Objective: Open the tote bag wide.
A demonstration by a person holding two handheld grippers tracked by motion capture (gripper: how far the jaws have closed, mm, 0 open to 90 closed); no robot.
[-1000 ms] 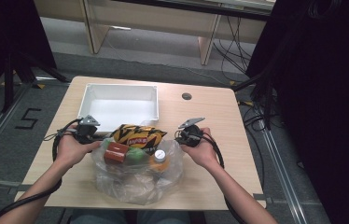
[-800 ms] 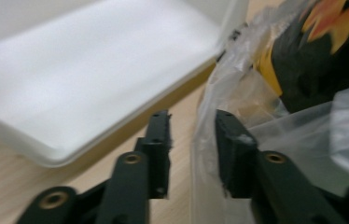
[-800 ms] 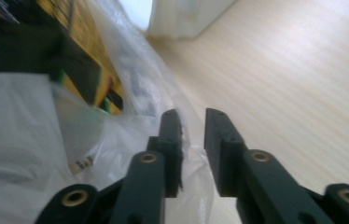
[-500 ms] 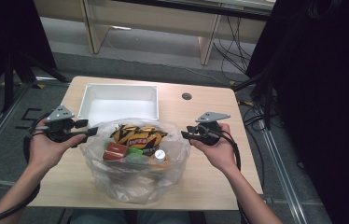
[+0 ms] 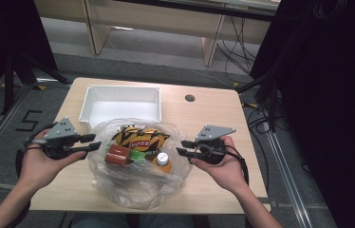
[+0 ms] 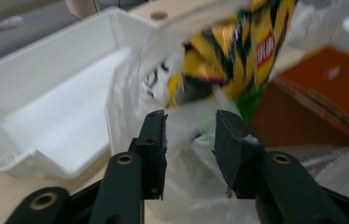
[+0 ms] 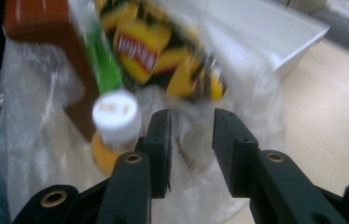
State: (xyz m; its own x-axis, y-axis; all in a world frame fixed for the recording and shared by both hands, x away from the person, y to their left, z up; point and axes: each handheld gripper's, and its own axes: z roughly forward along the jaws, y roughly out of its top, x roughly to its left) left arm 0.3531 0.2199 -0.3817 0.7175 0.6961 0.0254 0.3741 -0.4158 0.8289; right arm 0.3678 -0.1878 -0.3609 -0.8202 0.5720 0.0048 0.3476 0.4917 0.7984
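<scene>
At the centre of the high view, the clear plastic bag (image 5: 137,175) of snacks sits on the tabletop (image 5: 213,114), its mouth now pulled wide. Both hand-held grippers have drawn apart and risen from its rim: the left hand-held gripper (image 5: 91,141) and right hand-held gripper (image 5: 183,147) have their jaws apart, the left having just narrowed, with bag film between them but not clamped. The chip packet (image 5: 140,137) looks ready to lift toward the white tray (image 5: 121,92).

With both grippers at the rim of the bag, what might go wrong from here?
1. The left gripper and right gripper have been closing, with bag film between their fingers but a gap showing, so the rim may slip free and the mouth sag shut.
2. The bottle stands at the bag's right edge; a pull there could tip it.
3. The chips lie on top and could slide out toward the tray.
</scene>
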